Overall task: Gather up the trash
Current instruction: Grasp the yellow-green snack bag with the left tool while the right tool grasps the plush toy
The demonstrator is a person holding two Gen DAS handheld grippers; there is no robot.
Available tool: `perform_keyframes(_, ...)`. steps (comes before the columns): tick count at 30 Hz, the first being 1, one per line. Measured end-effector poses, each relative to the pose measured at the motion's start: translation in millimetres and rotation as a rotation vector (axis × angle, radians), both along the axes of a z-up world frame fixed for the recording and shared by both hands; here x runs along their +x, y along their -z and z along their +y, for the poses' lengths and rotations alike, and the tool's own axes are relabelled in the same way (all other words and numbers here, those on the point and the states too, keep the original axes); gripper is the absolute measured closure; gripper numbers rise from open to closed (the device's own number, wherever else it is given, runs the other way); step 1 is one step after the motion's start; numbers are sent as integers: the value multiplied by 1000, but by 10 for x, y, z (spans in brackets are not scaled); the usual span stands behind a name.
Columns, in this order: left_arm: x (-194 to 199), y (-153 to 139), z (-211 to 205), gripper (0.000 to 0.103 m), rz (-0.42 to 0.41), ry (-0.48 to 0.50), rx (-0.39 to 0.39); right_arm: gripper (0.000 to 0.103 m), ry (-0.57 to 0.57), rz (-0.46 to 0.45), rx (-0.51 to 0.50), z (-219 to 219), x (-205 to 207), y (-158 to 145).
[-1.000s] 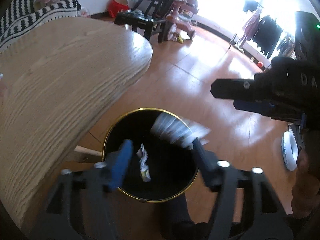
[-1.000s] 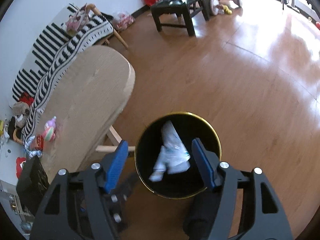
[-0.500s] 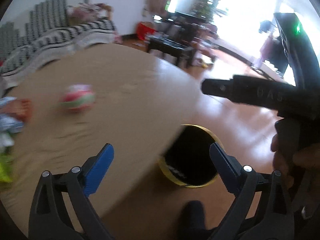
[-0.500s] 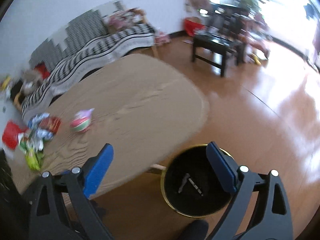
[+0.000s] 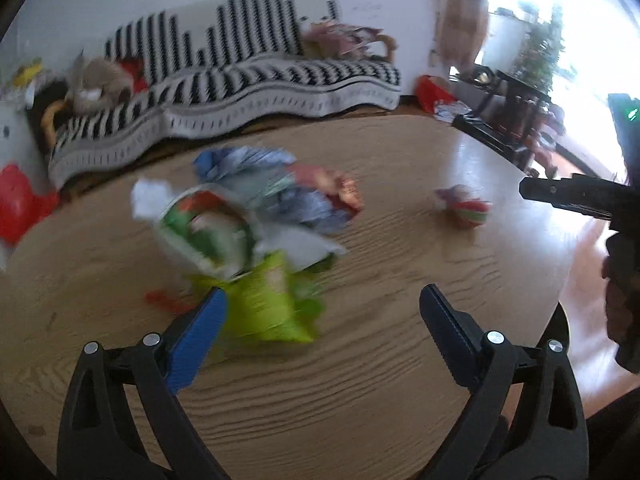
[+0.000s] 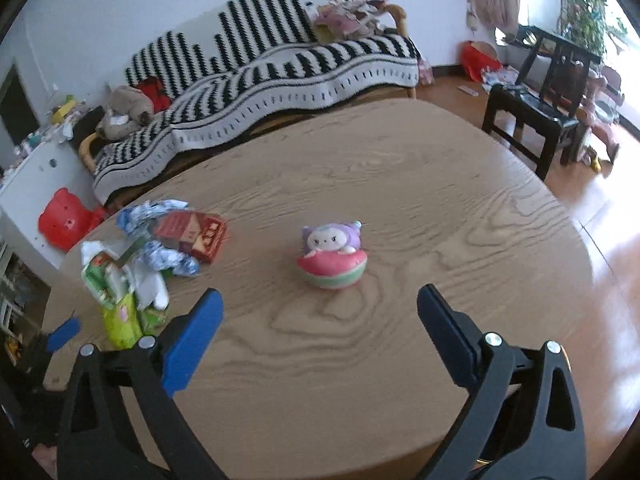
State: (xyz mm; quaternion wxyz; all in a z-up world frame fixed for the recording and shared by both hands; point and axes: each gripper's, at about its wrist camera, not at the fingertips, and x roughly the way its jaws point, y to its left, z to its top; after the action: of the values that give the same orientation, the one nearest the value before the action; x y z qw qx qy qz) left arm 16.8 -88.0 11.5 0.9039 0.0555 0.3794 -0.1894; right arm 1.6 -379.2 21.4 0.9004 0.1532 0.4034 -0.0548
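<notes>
No lettering can be read in either view. The crumpled green-and-white snack wrapper (image 6: 105, 278), the lime-green packet (image 6: 120, 322) and the flat red printed carton (image 6: 192, 235) on the wooden table carry printing, but it is too blurred and small to make out.

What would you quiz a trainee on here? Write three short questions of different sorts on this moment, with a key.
1. True or false: the left gripper is shut on the lime-green wrapper.
2. Multiple choice: the watermelon plush toy on the wooden table is
A. buried in the wrapper pile
B. alone, apart from the pile
C. between the right gripper's pads
3. Fill in: in the right wrist view, the red box lies among the ____ at the table's left.

Key
1. False: its jaws stand wide open, with the wrapper by the left pad.
2. B; the right gripper is open and empty.
3. Wrappers.
</notes>
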Motion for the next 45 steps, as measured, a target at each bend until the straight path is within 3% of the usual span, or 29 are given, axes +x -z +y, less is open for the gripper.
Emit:
perform_keyframes(2, 82, 51, 193, 9, 29, -26, -32, 9, 21, 31, 5, -9, 178, 127)
perform_keyframes(7, 262, 207, 471, 9, 40, -78, -26, 9, 28, 95, -15, 27, 500, 400)
perform_keyframes(17, 510, 538, 322, 9, 103, -85, 19, 9, 6, 159, -133, 72, 824, 741)
perform_keyframes(21, 560, 602, 320, 10, 121, -105, -2, 9, -5, 165, -108, 68, 890, 797)
perform_keyframes(23, 561, 609, 328, 13, 119, -120, -6, 12, -7, 168, -104, 91, 913, 812)
perform_keyframes(25, 565, 617, 331, 23, 128, -113, -20, 25, -14, 176, -101, 119, 932, 838)
perform_keyframes(27, 574, 631, 325, 32, 135, -121, -22, 31, -11, 189, -104, 135, 944, 869)
perform_keyframes(28, 574, 641, 324, 38, 139, -132, -13, 44, -5, 191, -120, 148, 945, 879)
perform_keyframes(29, 574, 644, 333, 38, 140, -136, -9, 48, -2, 186, -134, 140, 929, 873)
perform_keyframes(33, 502, 584, 322, 45, 135, -134, -5, 55, -7, 179, -79, 112, 894, 828)
perform_keyframes(45, 254, 243, 354, 47, 94, -142, -30, 57, -38, 78, -108, 159, 558, 424)
